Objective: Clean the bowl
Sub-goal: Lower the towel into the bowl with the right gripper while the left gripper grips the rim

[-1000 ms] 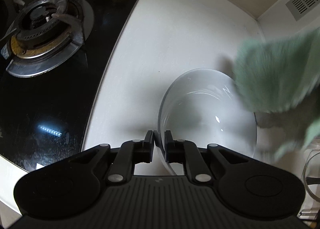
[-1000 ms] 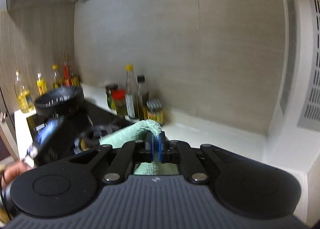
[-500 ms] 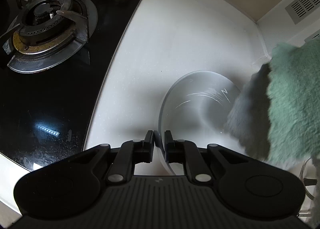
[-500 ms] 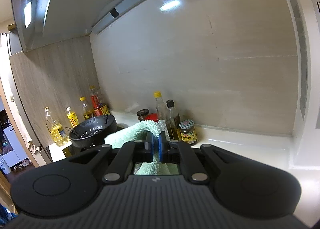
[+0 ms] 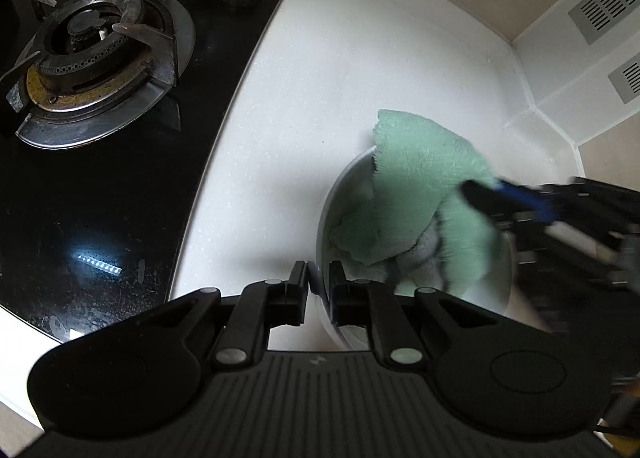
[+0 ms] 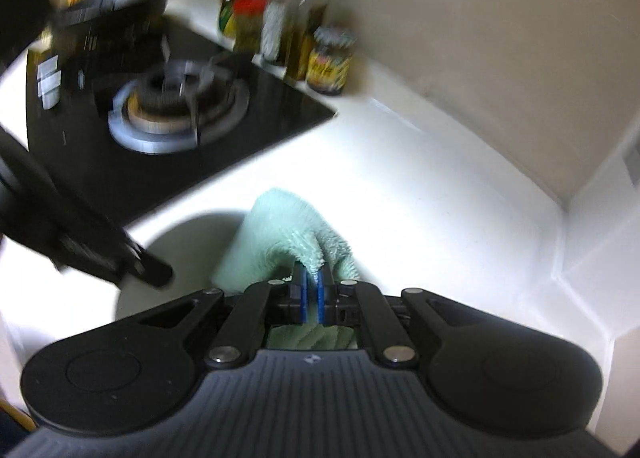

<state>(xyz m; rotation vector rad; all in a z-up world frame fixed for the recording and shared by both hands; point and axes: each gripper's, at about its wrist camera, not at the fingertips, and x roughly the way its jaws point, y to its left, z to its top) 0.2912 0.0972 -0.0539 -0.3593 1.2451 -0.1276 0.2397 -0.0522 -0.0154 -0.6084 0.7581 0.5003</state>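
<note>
A white bowl [image 5: 334, 194] sits on the white counter, right of the hob. My left gripper [image 5: 319, 278] is shut on the bowl's near rim. My right gripper [image 6: 312, 270] is shut on a green cloth [image 6: 280, 234]. In the left wrist view the right gripper [image 5: 476, 194] comes in from the right and holds the green cloth [image 5: 416, 178] down inside the bowl, covering most of its inside. In the right wrist view the bowl [image 6: 180, 242] lies under the cloth, and the left gripper [image 6: 154, 272] reaches its rim from the left.
A black glass hob [image 5: 120, 186] with a gas burner [image 5: 92, 58] lies left of the bowl. Bottles and jars [image 6: 304, 38] stand along the back wall behind the hob. A white wall with vents [image 5: 600, 10] closes the right side.
My right gripper has tipped down and carried the green cloth from beside the bowl into it. My left gripper has kept its hold on the rim.
</note>
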